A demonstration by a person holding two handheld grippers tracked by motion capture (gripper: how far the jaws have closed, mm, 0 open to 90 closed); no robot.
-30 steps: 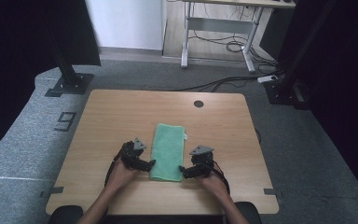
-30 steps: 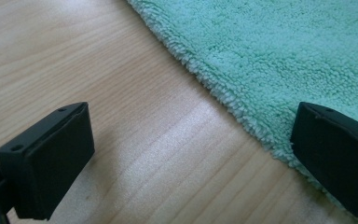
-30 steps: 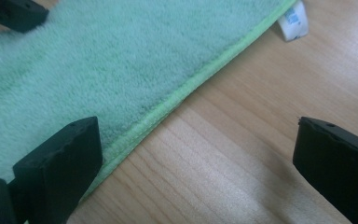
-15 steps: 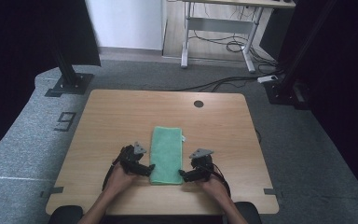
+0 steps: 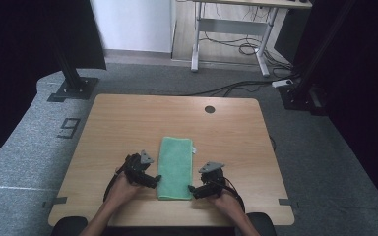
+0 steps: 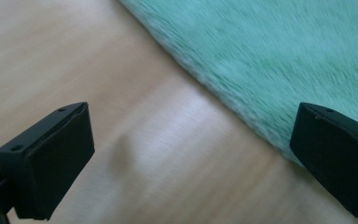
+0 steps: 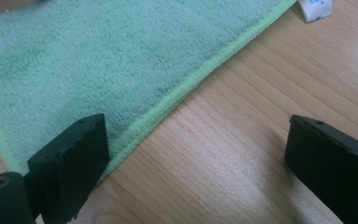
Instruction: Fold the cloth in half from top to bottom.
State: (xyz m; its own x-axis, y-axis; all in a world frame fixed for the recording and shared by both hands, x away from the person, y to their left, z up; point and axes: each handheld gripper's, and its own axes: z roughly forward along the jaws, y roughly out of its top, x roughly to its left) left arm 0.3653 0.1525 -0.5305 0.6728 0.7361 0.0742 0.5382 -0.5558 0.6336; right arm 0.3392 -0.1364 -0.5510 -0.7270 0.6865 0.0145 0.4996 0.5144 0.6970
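Observation:
A green towel (image 5: 175, 167) lies folded in a long strip on the wooden table (image 5: 128, 123), with a white label (image 5: 194, 149) at its far right corner. My left gripper (image 5: 152, 180) stands open at the towel's left edge near its front end. In the left gripper view one jaw of that gripper (image 6: 191, 135) hangs over bare wood and the other over the towel (image 6: 284, 56). My right gripper (image 5: 193, 190) is open at the right front corner. In the right gripper view that gripper (image 7: 200, 149) straddles the hem of the towel (image 7: 98, 60), and the label (image 7: 314, 9) lies beyond.
A round cable hole (image 5: 209, 109) sits at the back of the table. The far half of the tabletop is bare wood. A black stand (image 5: 71, 73) is on the floor at the far left, and a desk frame with cables (image 5: 226, 39) stands behind.
Both grippers have drawn back toward the table's near edge, staying on either side of the towel. The towel seems to lie slightly nearer too.

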